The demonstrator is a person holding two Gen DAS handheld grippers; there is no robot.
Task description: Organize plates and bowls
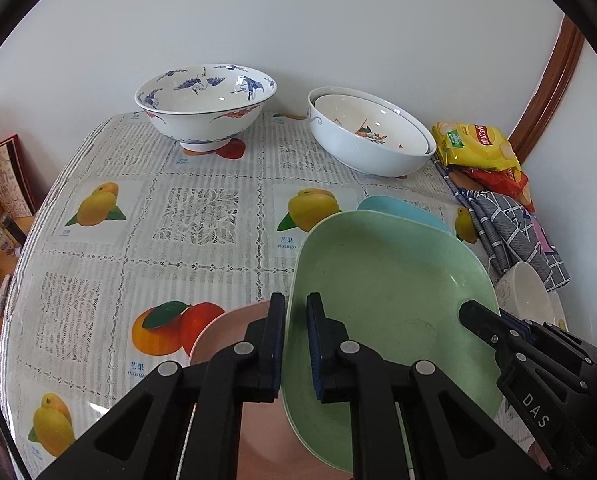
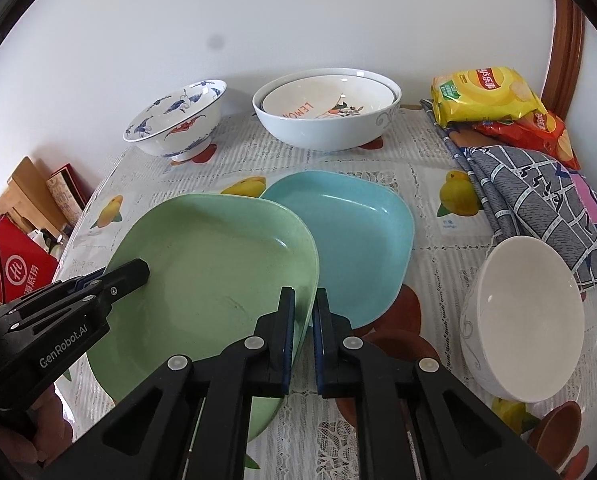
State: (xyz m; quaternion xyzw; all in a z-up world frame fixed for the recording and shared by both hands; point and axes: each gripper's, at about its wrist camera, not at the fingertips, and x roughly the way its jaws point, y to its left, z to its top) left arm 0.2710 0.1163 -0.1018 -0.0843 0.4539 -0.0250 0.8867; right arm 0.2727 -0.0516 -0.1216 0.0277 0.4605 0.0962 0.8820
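Green plate pinched on opposite rims: left gripper clenched at its 9 o'clock edge, right gripper clenched at its 3 o'clock edge. Held tilted above the fruit-print tablecloth, overlapping a blue plate toward 1 o'clock and a pink plate toward 8 o'clock. White bowl at 3 o'clock.

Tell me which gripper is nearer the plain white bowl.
Right. The right gripper, clamped on the green plate's near edge, sits beside the white bowl; the left gripper grips the plate's opposite edge.
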